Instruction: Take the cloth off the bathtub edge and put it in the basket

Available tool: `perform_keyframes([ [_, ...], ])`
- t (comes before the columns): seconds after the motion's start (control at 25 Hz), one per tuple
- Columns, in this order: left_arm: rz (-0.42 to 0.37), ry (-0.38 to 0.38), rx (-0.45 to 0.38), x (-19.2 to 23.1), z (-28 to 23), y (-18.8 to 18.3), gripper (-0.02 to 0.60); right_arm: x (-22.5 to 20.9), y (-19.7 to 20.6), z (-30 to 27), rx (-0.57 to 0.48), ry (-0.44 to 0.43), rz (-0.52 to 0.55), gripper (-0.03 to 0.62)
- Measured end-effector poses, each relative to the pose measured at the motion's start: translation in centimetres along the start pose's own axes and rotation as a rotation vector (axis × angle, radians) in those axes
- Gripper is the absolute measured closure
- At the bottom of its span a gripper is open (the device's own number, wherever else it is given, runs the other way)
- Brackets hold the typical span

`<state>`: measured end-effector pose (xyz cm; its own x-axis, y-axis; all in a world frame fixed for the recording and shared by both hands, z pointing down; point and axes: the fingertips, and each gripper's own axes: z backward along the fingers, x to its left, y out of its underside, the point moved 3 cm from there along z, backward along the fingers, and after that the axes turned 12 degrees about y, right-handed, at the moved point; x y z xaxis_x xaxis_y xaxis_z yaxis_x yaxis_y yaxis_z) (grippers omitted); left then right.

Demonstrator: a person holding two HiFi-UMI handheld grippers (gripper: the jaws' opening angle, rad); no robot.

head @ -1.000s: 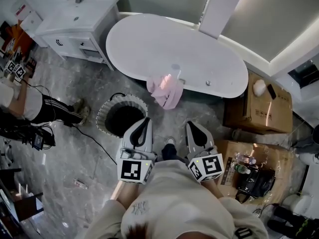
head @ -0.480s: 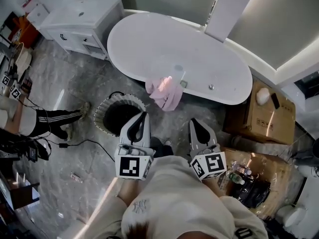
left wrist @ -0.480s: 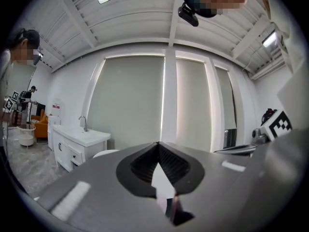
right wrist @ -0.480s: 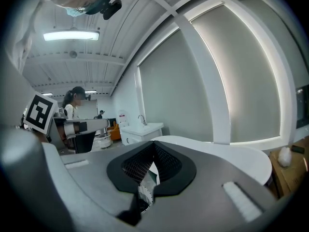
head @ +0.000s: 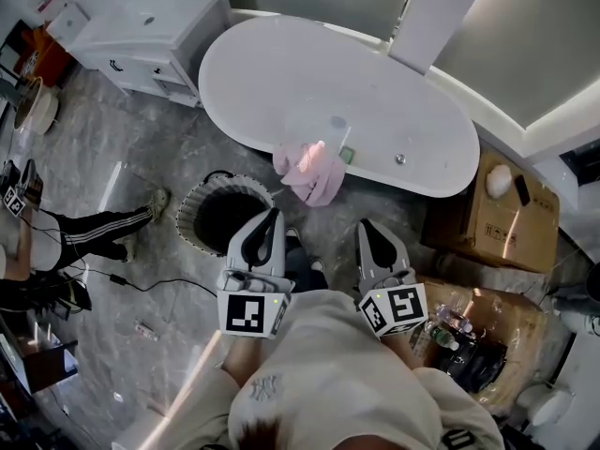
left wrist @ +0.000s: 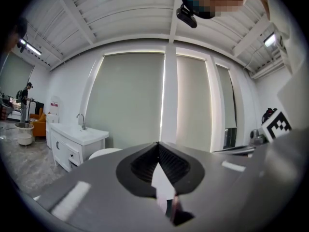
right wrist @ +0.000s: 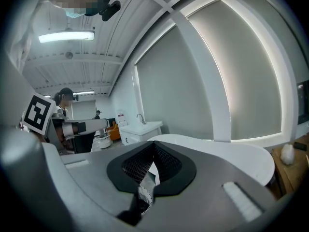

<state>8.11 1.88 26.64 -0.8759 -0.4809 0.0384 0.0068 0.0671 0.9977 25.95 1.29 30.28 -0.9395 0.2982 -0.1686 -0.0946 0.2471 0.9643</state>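
Pink cloth [head: 310, 168] hangs on bathtub [head: 281, 82] edge, frame centre. Basket [head: 194, 206] stands lower left of it. Left tool [head: 271, 217], right tool [head: 367, 229]: both pinched together, empty.

Operator wears a pale beige sweatshirt [head: 328, 373] with long sleeves and a small embroidered emblem [head: 262, 388] near the collar (too small to read). Left gripper [head: 274, 214] and right gripper [head: 364, 225]: light grey shells, black ribbed pads, and a black-and-white marker cube [head: 248, 314] on each.

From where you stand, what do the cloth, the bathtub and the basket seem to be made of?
Cloth: soft pink fabric, matte; it droops in folds over the rim.
Bathtub: hard, smooth white, perhaps acrylic or enamel; even sheen.
Basket: possibly woven or ribbed fabric; striped wall, unclear.
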Motion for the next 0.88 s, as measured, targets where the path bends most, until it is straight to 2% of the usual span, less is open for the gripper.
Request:
perform_keyframes([
  [0.48, 0.048, 0.052, 0.031, 6.6, -5.3, 0.2, 0.58, 1.0, -2.0, -8.5, 0.039, 0.037, 0.003, 0.595],
  [0.64, 0.105, 0.09, 0.071, 8.8, -7.1, 1.0, 0.581, 2.1, -1.6, -11.0, 0.054, 0.048, -0.015, 0.595],
  [0.88, 0.122, 0.12, 0.069, 10.2, -8.5, 1.3, 0.58, 3.5, -1.8, -14.0, 0.05, 0.048, -0.008, 0.595],
])
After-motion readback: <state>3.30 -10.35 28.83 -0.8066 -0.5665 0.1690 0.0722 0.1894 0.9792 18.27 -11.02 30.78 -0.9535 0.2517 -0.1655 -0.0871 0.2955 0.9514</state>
